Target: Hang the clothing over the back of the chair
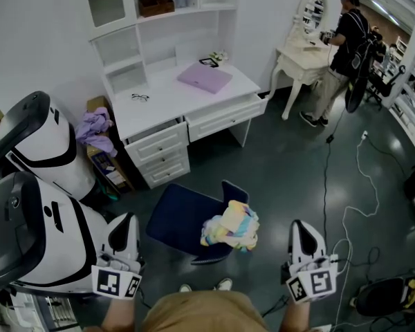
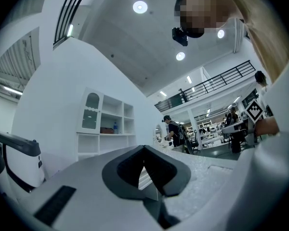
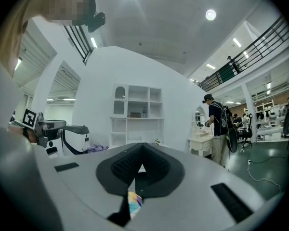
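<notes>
Left tongs [image 1: 129,218], right tongs [image 1: 299,224] closed; clothing [image 1: 230,227] heaped on chair [image 1: 178,216].

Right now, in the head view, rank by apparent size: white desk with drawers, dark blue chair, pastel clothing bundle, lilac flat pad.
1. white desk with drawers
2. dark blue chair
3. pastel clothing bundle and lilac flat pad: nearly alike, and the bundle sits nearer the camera, so no firm order.
</notes>
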Motion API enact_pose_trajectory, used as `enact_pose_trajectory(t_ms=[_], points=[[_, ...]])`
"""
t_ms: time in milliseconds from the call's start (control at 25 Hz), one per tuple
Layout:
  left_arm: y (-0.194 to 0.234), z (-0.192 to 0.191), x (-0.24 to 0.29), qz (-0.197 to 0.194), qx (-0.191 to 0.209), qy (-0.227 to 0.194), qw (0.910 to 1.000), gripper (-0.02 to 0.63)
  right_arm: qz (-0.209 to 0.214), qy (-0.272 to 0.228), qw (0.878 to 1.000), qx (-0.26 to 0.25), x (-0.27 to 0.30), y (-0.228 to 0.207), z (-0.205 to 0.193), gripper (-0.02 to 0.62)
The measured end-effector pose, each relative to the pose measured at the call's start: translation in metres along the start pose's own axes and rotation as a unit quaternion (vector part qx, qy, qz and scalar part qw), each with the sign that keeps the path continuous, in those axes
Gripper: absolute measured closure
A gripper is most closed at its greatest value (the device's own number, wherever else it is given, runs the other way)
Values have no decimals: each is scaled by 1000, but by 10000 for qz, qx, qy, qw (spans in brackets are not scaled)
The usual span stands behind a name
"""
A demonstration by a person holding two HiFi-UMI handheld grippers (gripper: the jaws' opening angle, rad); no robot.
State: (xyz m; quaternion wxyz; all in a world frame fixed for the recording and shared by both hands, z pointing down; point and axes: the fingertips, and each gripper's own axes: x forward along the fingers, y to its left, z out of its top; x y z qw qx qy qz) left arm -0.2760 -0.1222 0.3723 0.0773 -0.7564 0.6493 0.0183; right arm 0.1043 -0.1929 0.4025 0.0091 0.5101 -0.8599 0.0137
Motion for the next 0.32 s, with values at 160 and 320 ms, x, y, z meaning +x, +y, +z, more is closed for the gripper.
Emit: enact_pose_trajectory(t_ms=[160, 320], points=[[1, 3, -5, -16, 12, -10, 10000, 601, -23, -40, 10000, 17, -5, 3, 1, 592], [2, 6, -9, -28, 19, -14, 10000, 602, -17, -40, 10000, 26, -8, 6, -2, 592]])
